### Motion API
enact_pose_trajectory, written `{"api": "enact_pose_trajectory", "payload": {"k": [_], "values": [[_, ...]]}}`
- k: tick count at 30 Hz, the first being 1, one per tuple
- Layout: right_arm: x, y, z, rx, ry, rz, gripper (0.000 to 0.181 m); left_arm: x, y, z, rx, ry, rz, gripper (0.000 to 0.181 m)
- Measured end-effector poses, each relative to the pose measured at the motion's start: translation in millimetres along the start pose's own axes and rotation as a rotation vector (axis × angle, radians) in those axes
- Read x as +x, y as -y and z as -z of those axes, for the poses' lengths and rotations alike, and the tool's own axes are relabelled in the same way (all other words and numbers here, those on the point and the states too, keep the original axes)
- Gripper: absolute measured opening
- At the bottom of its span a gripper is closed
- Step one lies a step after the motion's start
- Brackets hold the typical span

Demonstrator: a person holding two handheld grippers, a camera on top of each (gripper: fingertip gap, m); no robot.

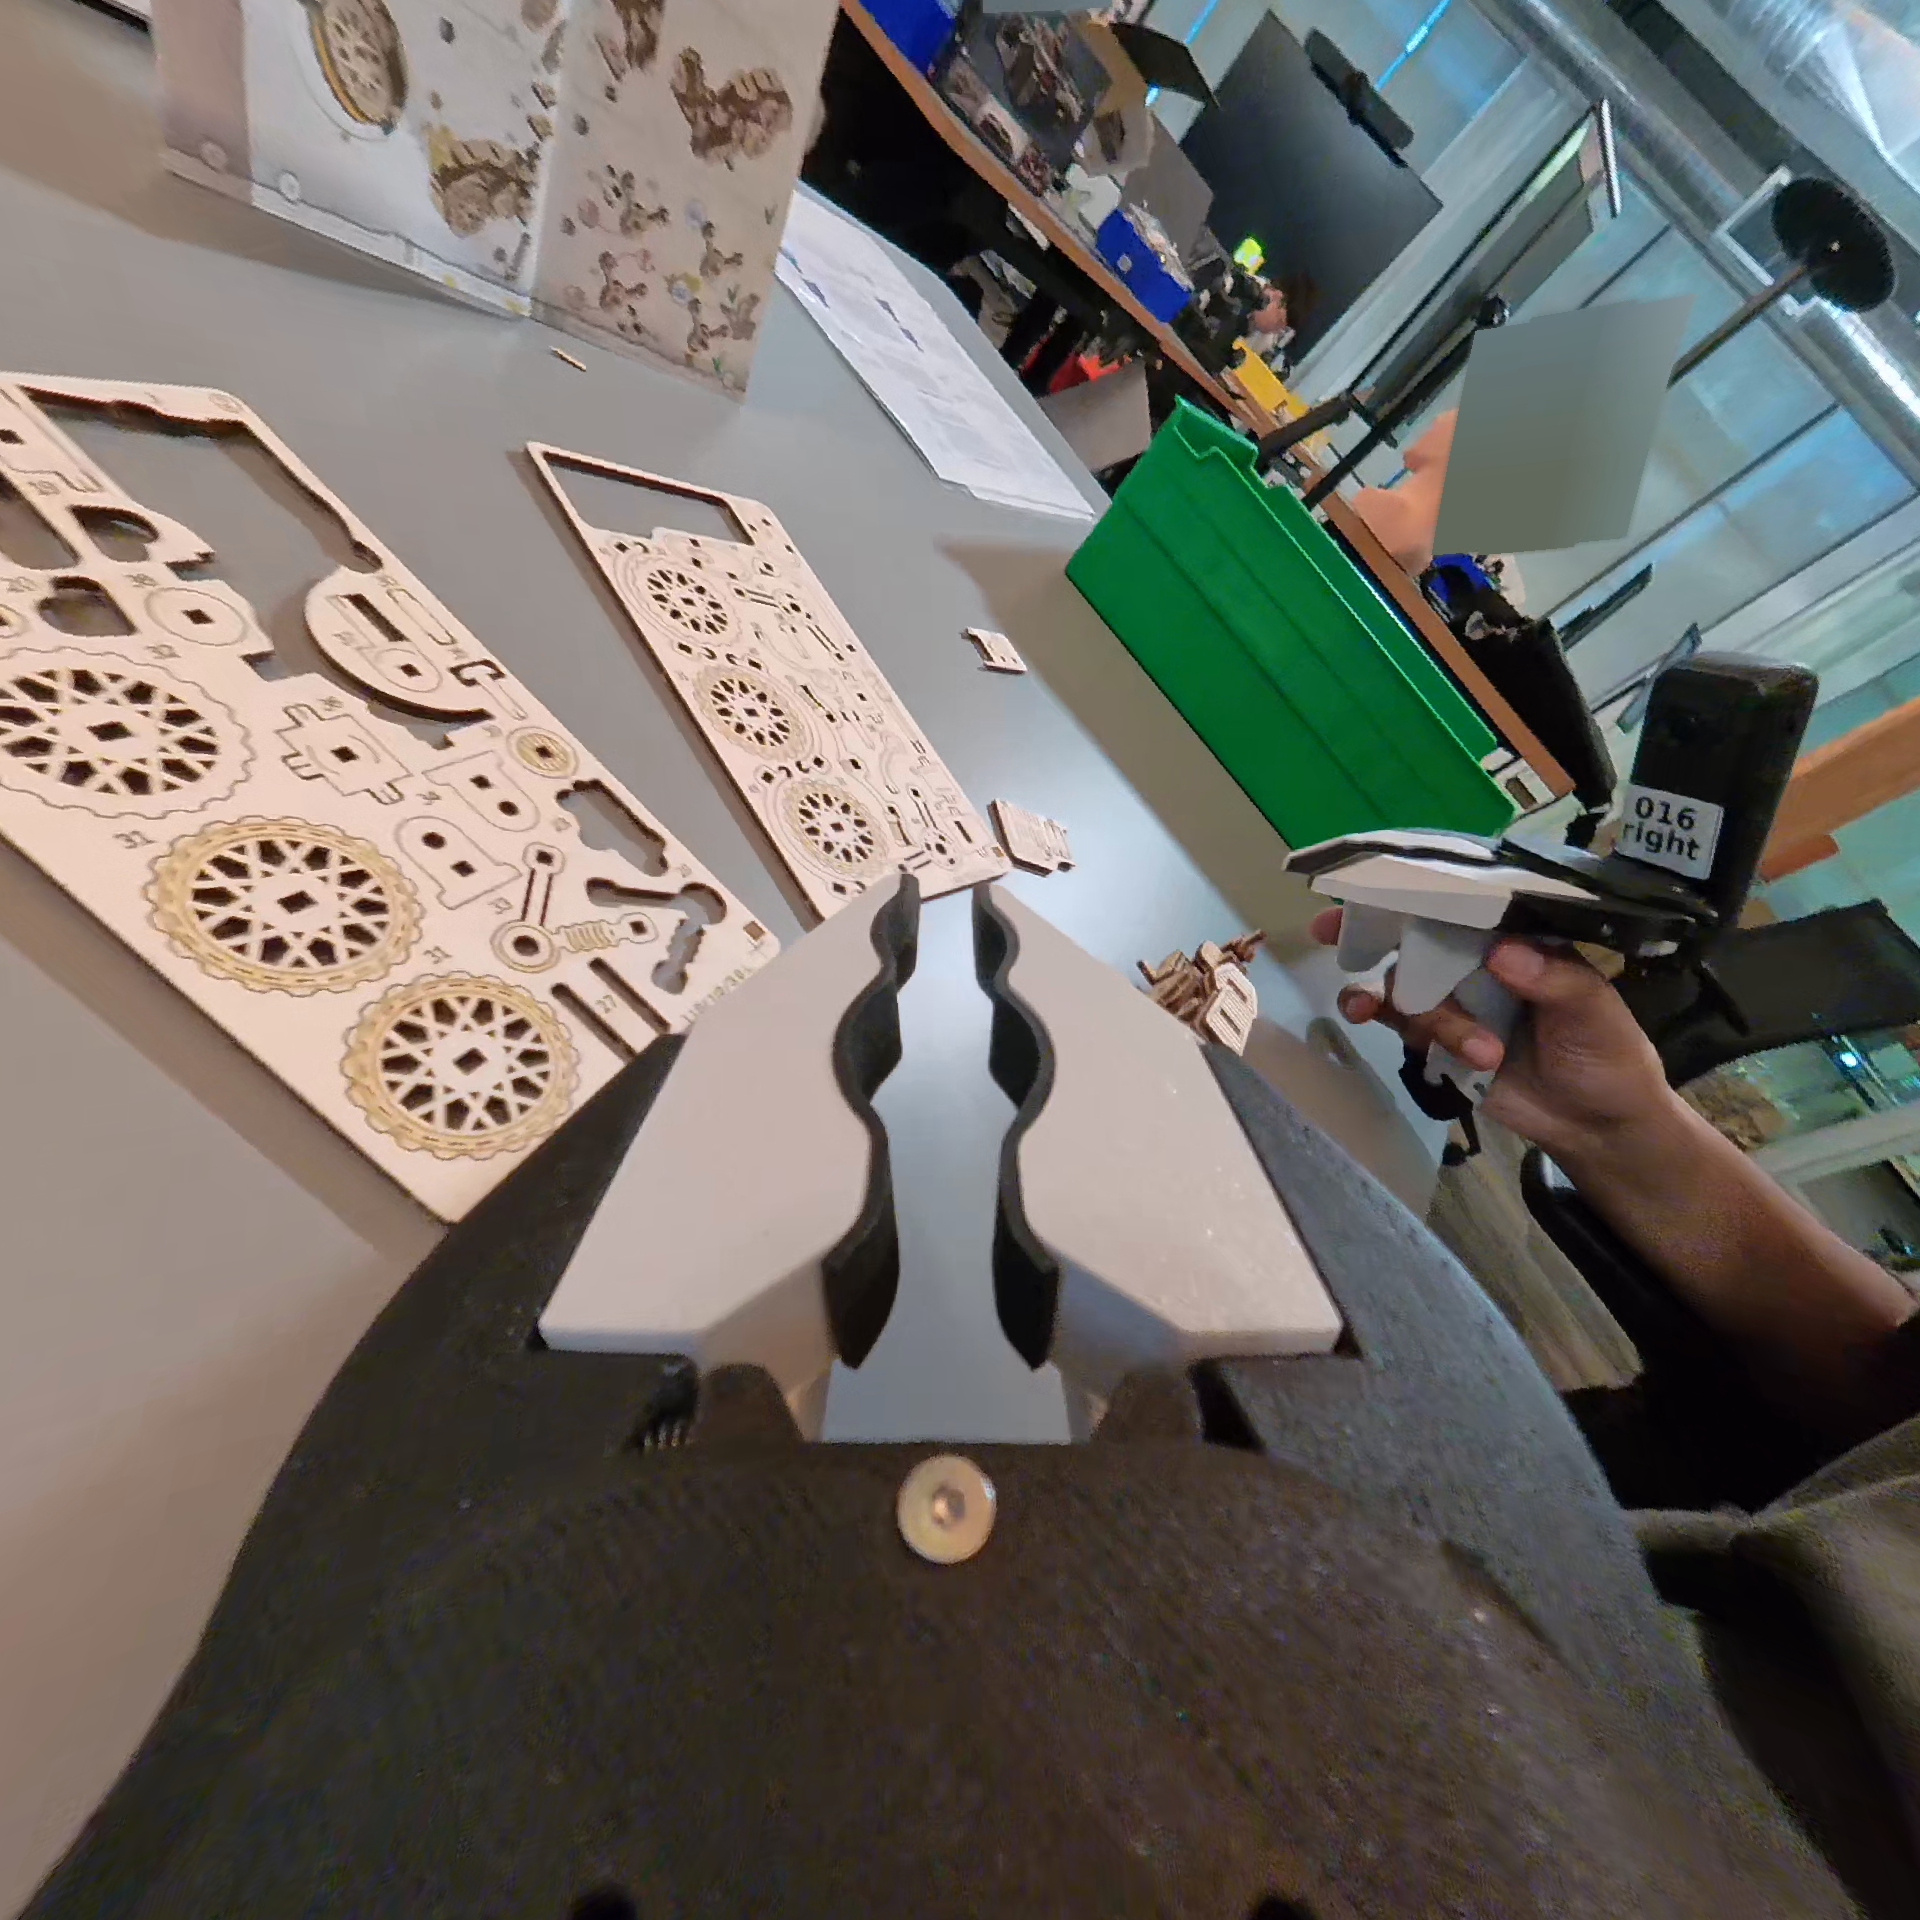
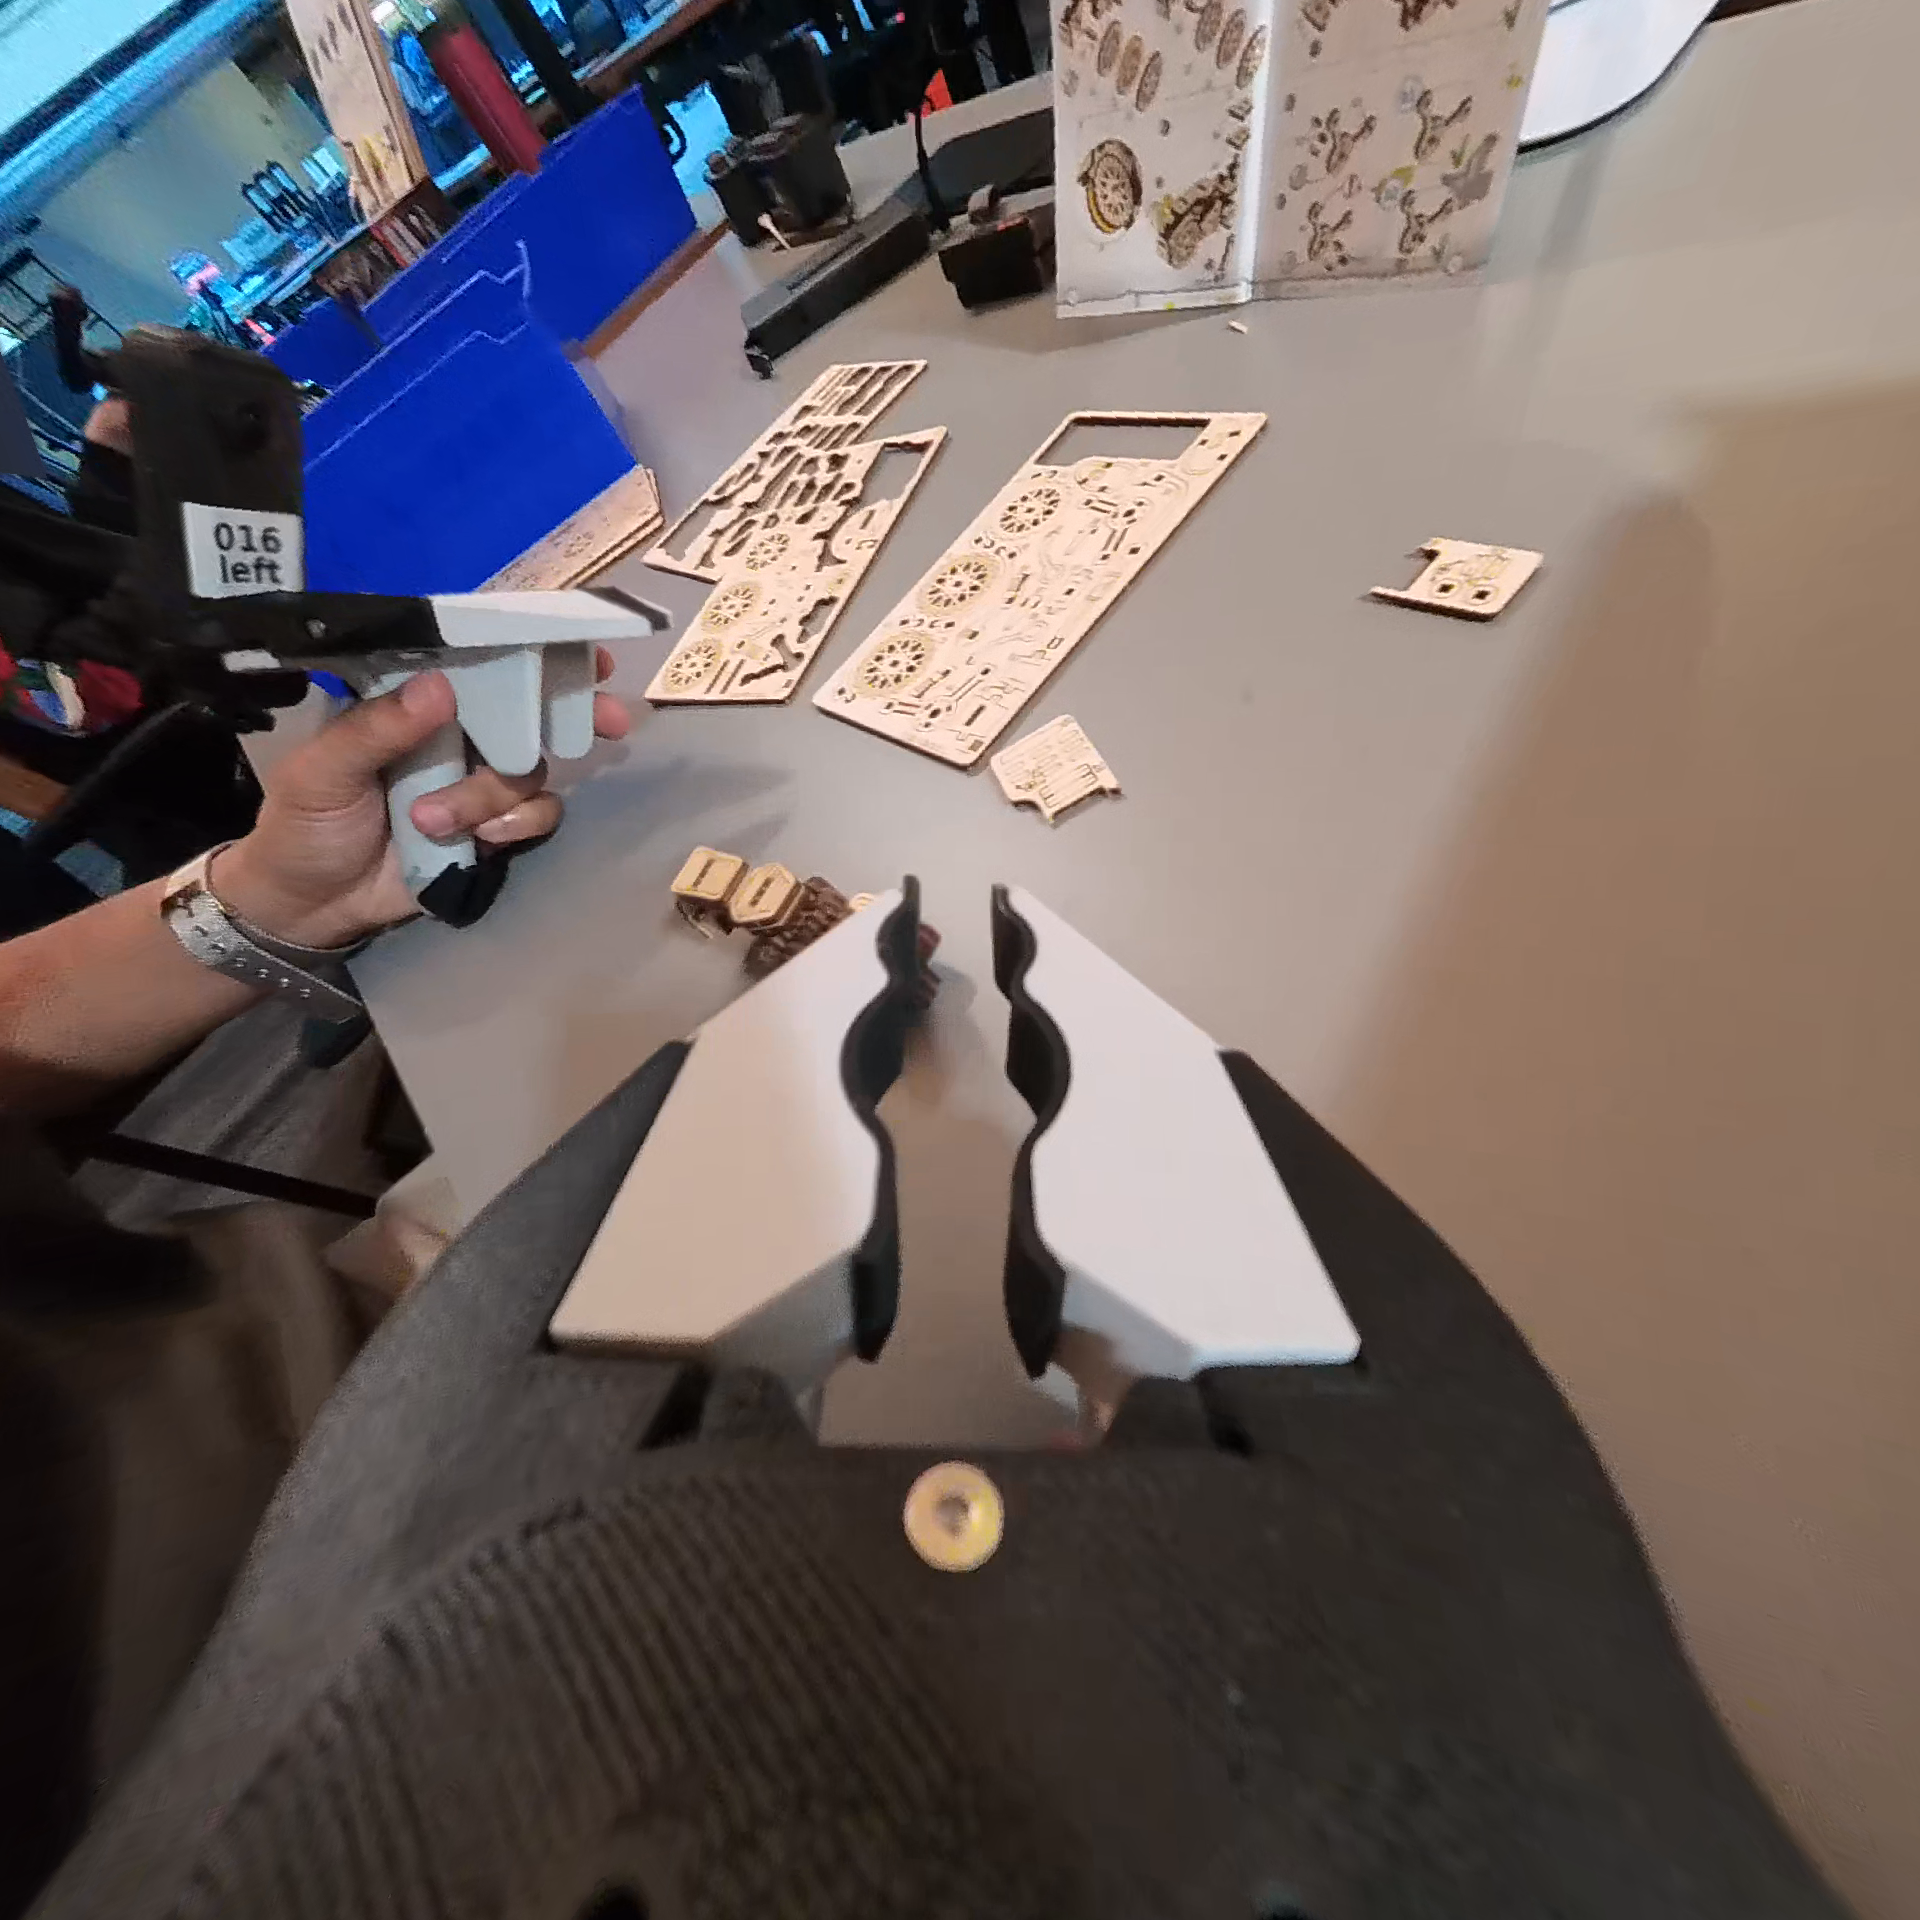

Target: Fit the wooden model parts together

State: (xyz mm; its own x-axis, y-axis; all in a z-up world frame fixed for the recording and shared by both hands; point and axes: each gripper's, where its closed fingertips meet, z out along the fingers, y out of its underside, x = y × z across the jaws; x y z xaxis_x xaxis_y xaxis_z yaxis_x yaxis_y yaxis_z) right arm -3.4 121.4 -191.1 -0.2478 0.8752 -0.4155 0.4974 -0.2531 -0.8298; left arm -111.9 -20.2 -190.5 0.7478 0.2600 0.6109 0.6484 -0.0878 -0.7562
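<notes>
Laser-cut wooden sheets with gear wheels lie flat on the grey table: a large one [image 1: 312, 831] at left and a narrower one [image 1: 769, 686] beyond my left gripper [image 1: 948, 904], which is open by a narrow gap and empty, held above the table. A small partly built wooden assembly [image 1: 1210, 982] sits to its right, below the right gripper [image 1: 1299, 862]. In the right wrist view my right gripper [image 2: 954, 904] is open and empty, its tips just right of and above that assembly [image 2: 758, 904]. The sheets [image 2: 1039, 592] lie farther off. The left gripper [image 2: 634, 618] hovers at left.
Loose wooden pieces [image 2: 1055, 769] [image 2: 1460, 579] lie near the sheets. An upright instruction booklet [image 2: 1278, 145] stands at the back. A green bin [image 1: 1278, 644] sits at the table's right edge, blue bins [image 2: 468, 416] at the left. Black items [image 2: 831, 270] lie far back. Some 20 centimeters of space lies between my two pairs of fingers.
</notes>
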Motion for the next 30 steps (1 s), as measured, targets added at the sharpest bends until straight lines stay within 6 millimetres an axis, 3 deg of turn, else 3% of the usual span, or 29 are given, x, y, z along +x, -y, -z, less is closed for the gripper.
{"api": "enact_pose_trajectory", "payload": {"k": [9, 20, 30], "values": [[-15.4, -5.1, -4.8, -0.021, 0.049, 0.014, 0.017, 12.4, -13.4, -5.6, -0.068, -0.052, 0.005, 0.019], [-13.6, -6.3, -6.4, -0.025, 0.037, 0.003, 0.018, 24.9, -25.1, -8.1, -0.132, -0.116, -0.004, 0.031], [-13.6, -3.0, -3.4, -0.006, 0.033, -0.023, 0.018, 59.1, -51.5, -13.2, -0.247, -0.235, -0.085, 0.045]]}}
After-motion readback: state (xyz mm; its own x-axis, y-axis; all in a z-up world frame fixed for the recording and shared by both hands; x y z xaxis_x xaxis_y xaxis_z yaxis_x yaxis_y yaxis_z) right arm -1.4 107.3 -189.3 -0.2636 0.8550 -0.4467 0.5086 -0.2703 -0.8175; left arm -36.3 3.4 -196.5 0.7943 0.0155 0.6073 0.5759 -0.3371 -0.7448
